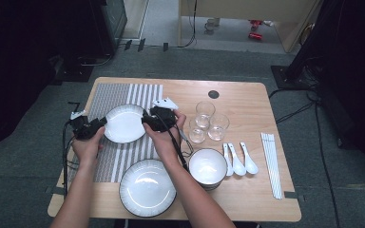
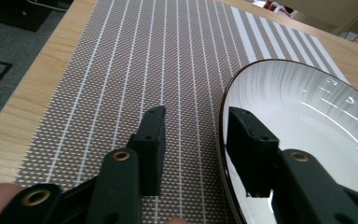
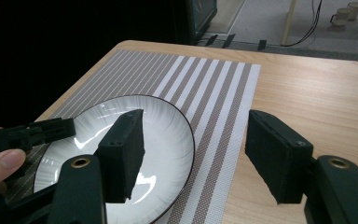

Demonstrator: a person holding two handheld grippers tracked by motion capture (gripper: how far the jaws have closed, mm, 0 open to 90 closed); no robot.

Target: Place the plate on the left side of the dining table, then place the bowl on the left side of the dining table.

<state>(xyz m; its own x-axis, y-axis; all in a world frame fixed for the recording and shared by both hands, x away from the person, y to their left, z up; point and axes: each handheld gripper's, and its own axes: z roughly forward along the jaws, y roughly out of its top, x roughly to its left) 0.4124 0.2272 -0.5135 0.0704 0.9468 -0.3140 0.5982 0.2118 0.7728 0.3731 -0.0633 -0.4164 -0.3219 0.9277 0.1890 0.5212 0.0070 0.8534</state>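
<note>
White plate (image 1: 123, 124) with dark rim on a brown-and-white striped placemat (image 1: 123, 97)

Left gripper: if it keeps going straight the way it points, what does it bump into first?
Probably the white plate: the left gripper stands open with the plate's dark rim already between its jaws, above the striped placemat.

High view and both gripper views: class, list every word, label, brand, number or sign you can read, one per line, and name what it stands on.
None: nothing readable shows on the plate, the striped placemat, the glasses, the spoons or the table.
Too small and blurred to read: the red items on the floor beyond the table.
</note>
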